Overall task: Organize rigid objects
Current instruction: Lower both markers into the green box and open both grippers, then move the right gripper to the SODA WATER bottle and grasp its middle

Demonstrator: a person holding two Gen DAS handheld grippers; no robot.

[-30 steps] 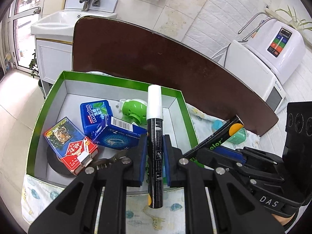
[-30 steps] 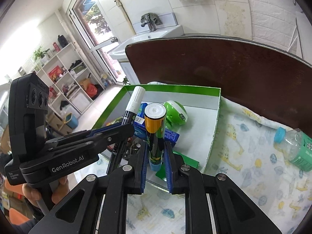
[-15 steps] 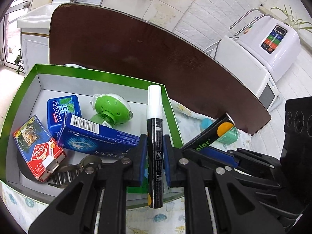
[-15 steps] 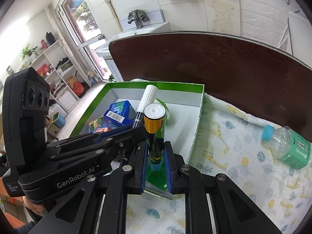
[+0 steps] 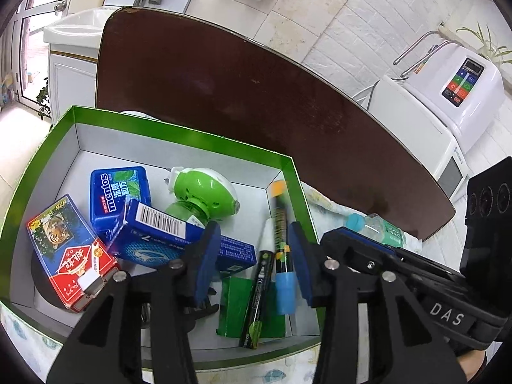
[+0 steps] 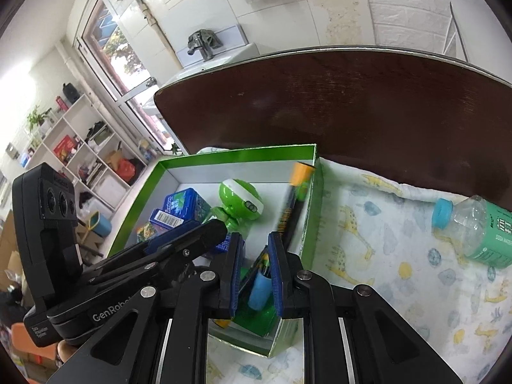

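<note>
Both of my tools hang over the right end of the green box (image 5: 289,172): my left hand-held gripper (image 5: 252,265) has its jaws spread wide with nothing between the pads, and my right hand-held gripper (image 6: 254,276) is parted a little, also gripping nothing. Below them, the white-capped marker (image 5: 260,284) lies along the box floor beside the orange-capped marker (image 5: 281,246), which is blurred and leans against the right wall, its blue end low. I judge both markers light, stiff and smooth, so they would roll and slip; I'd take either one across the middle of the barrel, not at the cap, which might pull off. The rest of the box holds the Mentos tin (image 5: 120,192), the blue carton (image 5: 166,236), the red card pack (image 5: 68,252) and the green plug-in device (image 5: 204,192). The plastic bottle (image 6: 476,230) lies outside on the patterned cloth (image 6: 384,256), well apart from the box; it looks light and thin-walled, so I'd grip it near the neck.
</note>
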